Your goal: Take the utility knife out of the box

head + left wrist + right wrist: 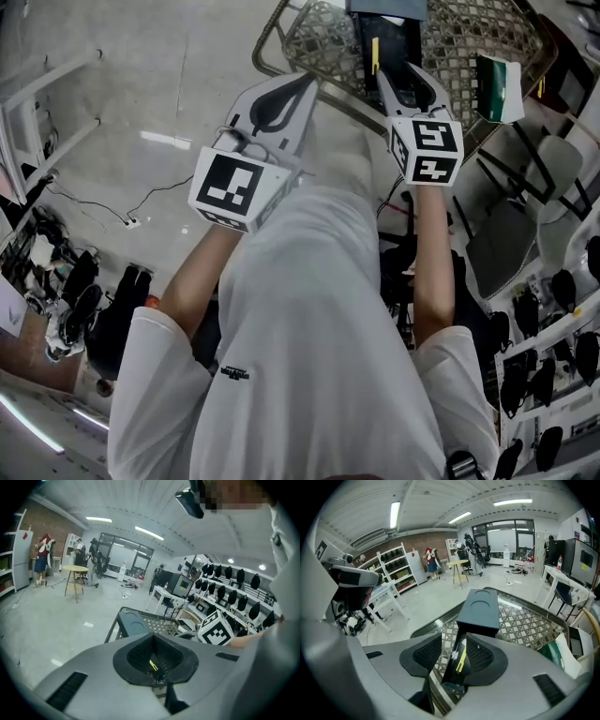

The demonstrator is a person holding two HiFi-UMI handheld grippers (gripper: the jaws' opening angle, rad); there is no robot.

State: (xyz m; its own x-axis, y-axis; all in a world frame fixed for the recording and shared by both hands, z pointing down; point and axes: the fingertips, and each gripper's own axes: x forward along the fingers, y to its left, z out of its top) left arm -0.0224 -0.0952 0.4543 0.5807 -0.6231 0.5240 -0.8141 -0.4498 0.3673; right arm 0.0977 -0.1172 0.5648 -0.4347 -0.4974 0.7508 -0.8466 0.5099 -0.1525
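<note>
A dark box (480, 607) with two round recesses in its top lies on a woven-pattern glass table (525, 623). The black utility knife (457, 663) with a yellow stripe sticks out of the box's near end. My right gripper (452, 656) stands open around the knife, whose body lies close to the right pad (480, 654); the left pad is clear of it. In the head view the right gripper (405, 82) reaches over the table by the box (389, 26). My left gripper (302, 86) hovers at the table's left edge, tips together, nothing seen held; it faces the box (132, 623).
A green and white packet (560, 654) lies on the table's right side. The table has a metal rim (272, 52). Beyond are a wooden stool (75, 577), white shelving (393, 571), a desk with chairs (171, 603) and a wall rack of black gear (234, 585).
</note>
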